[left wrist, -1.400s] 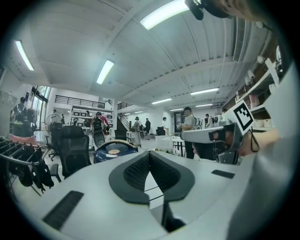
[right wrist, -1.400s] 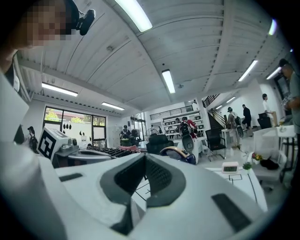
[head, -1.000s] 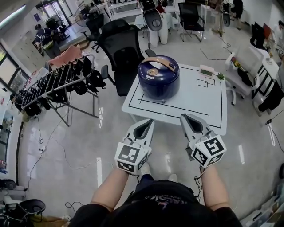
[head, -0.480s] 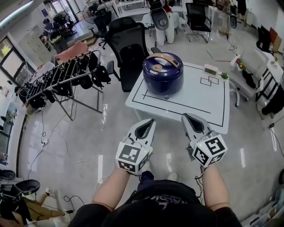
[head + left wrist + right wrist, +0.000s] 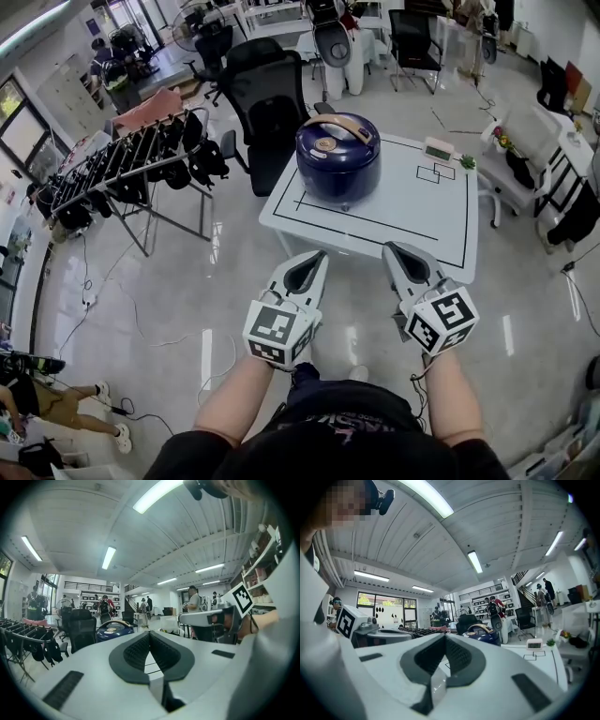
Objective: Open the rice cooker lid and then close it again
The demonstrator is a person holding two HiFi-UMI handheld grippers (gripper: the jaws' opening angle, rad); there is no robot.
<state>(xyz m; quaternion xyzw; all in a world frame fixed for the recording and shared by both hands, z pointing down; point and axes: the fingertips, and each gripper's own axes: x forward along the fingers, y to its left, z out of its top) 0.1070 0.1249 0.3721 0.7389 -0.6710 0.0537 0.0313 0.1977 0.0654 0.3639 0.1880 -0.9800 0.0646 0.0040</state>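
Note:
A dark blue rice cooker (image 5: 338, 159) with a tan handle stands lid down on the far left part of a white table (image 5: 412, 211). It also shows beyond the jaws as the cooker (image 5: 114, 629) in the left gripper view and the cooker (image 5: 483, 635) in the right gripper view. My left gripper (image 5: 317, 258) and right gripper (image 5: 389, 249) are held side by side over the floor, short of the table's near edge. Both are shut with nothing between the jaws, and both point toward the table.
A black office chair (image 5: 272, 103) stands behind the table's left side. A rack hung with black gear (image 5: 131, 169) is on the left. A small clock (image 5: 437, 148) and a little plant (image 5: 466, 162) sit at the table's far edge. A person's legs (image 5: 56, 408) lie at bottom left.
The view has shifted slightly and the table sits a little nearer to both grippers. A person's legs have come into view at the bottom left. Both grippers stay shut.

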